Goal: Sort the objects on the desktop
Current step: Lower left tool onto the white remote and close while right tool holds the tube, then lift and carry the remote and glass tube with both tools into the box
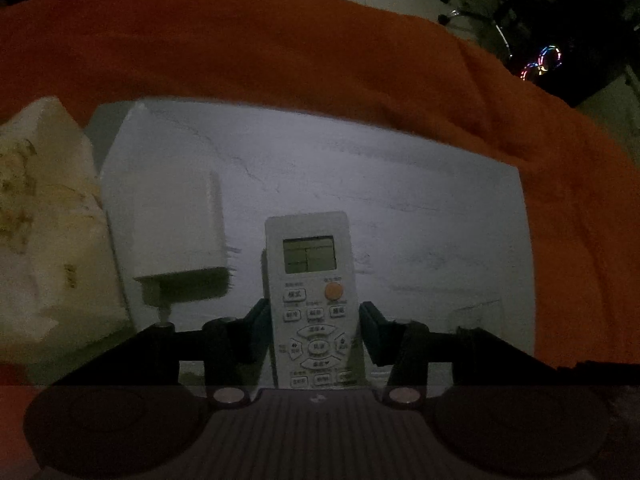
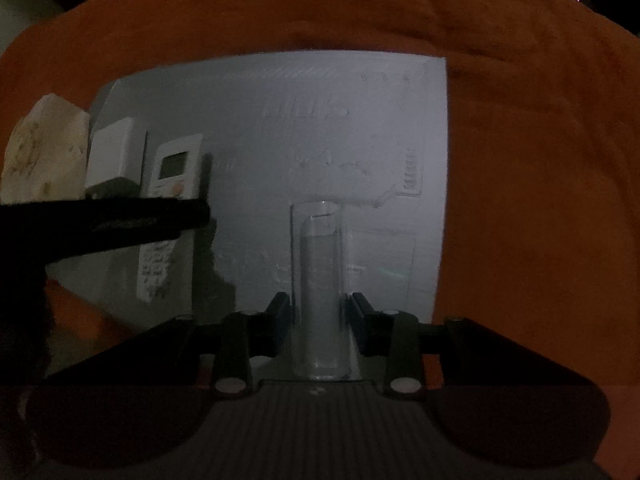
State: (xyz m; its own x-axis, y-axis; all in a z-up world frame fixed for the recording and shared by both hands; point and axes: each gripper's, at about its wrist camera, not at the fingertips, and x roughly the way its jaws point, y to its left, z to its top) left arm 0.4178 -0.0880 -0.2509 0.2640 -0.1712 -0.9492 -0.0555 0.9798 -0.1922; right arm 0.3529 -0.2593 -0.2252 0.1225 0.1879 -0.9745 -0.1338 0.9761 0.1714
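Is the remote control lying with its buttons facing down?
No, the remote control lies face up: its display and orange button show between the left gripper fingers.

An orange cloth (image 1: 280,52) covered the surface, and on it lay a white board (image 1: 400,200) carrying a remote control (image 1: 310,280), a white charger (image 1: 176,232) and a clear tube (image 2: 318,280).

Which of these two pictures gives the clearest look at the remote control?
The left wrist view: the remote control sits centred between the left gripper fingers, screen and buttons readable. The right wrist view shows it small, at the left, partly hidden behind a dark bar.
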